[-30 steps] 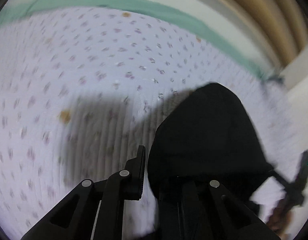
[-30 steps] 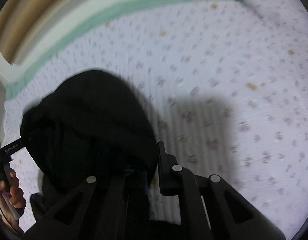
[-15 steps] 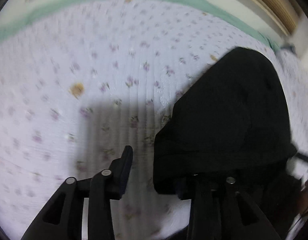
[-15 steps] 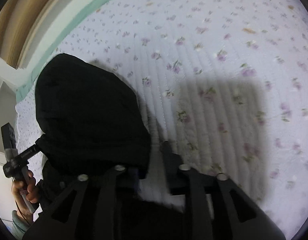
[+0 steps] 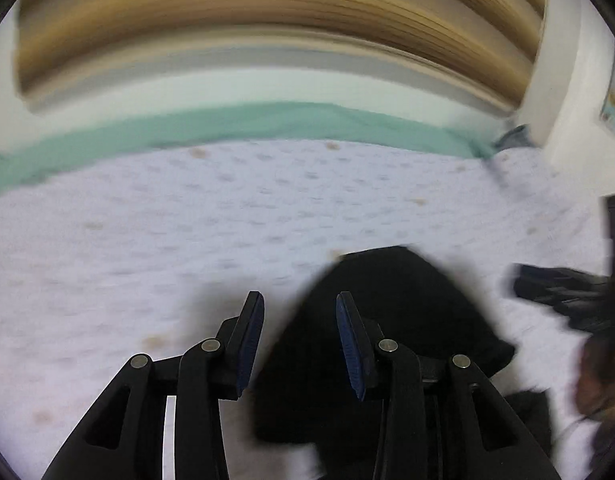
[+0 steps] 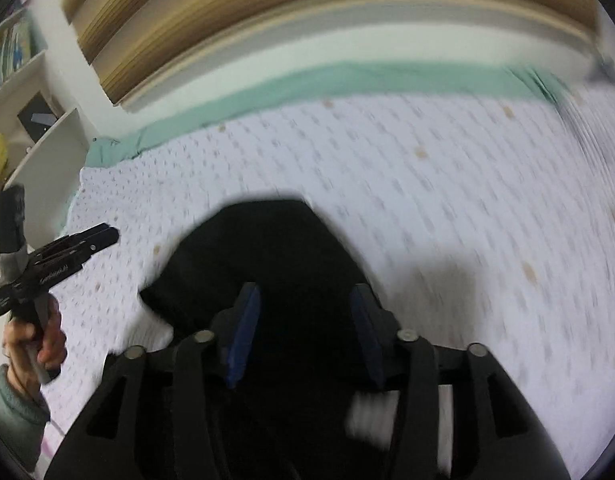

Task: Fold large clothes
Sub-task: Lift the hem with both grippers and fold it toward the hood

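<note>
Starting at the left, the left gripper (image 5: 299,300) has its blue-padded jaws standing apart with nothing between them; through the gap shows the pale flowered quilt (image 5: 187,248) and, just to the right of the gap and behind the right-hand finger, the black garment (image 5: 391,320) lying bunched in a rounded heap on the bed. Moving right, the right gripper (image 6: 303,292) is likewise spread wide and holds nothing, with the same dark heap directly ahead of and beneath its fingers, so neither tool has any cloth at this moment. The likely trouble, as I judge it, comes from the garment being a uniform black mound with no hem, sleeve or corner that can be made out: a pinch taken from here could catch several layers at once, or a mid-panel fold rather than an edge, and the piece would then lift as a lump instead of opening flat. Both views are smeared by motion, which suggests quick travel; closing while moving could miss the cloth or snag the quilt along with it. The left gripper sits off to the left of the heap, so it would need to come rightward before it could reach fabric. As for writing, there is pale lettering on the side of the left gripper as seen from the right wrist view, but it is too blurred to read, and no label shows on the garment.
</note>
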### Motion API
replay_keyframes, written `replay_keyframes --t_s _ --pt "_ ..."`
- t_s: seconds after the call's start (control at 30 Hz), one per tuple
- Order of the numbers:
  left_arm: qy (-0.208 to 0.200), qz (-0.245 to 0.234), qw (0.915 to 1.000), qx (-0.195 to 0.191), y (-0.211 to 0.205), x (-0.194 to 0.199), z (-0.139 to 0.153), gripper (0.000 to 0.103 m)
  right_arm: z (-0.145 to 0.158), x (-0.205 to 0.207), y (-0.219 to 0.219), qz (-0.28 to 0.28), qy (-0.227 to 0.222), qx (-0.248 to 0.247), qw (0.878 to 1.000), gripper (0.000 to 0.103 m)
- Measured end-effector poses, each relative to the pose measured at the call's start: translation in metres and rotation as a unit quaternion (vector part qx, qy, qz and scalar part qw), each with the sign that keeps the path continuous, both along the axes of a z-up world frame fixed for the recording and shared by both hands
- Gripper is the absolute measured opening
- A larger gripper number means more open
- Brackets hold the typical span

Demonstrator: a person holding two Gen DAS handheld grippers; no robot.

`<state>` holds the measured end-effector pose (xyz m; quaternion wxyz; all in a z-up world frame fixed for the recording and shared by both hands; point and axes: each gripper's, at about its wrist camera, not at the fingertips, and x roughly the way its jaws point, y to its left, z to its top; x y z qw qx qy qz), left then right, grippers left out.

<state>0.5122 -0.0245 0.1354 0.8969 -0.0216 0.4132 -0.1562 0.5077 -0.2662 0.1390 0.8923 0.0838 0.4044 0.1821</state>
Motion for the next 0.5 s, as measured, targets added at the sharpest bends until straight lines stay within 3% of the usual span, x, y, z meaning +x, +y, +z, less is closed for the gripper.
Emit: replay_keyframes --t_s 0.07,0.13,0.2,0.27,0.33,0.43,0.5 --pt "0.050 0.000 0.9986 -0.017 -0.013 0.026 -0.031 0.038 -0.012 0.034 0.019 0.011 0.006 -0.010 1.000 0.057" --pt "0.073 0.016 0.9972 0.003 -0.024 0.037 -0.059 0.038 -0.034 0.062 0.038 0.034 0.019 -0.029 0.999 0.056" --pt "0.108 0.022 0.9939 0.010 -0.029 0.046 -0.096 0.038 -0.073 0.078 0.052 0.039 0.044 -0.075 0.995 0.053" --pt "0.146 0.026 0.9889 0.002 -0.026 0.053 -0.128 0.038 -0.113 0.080 0.047 0.041 0.082 -0.083 0.992 0.053" --pt "0.146 0.025 0.9890 0.004 -0.027 0.053 -0.133 0.038 -0.136 0.073 0.038 0.031 0.073 -0.059 0.995 0.053" --pt "0.135 0.017 0.9904 0.023 -0.032 0.049 -0.131 0.038 -0.136 0.065 0.032 0.017 0.057 -0.048 0.997 0.053" --pt "0.129 0.012 0.9915 0.014 -0.030 0.045 -0.122 0.038 -0.135 0.063 0.029 0.016 0.054 -0.055 0.997 0.053"
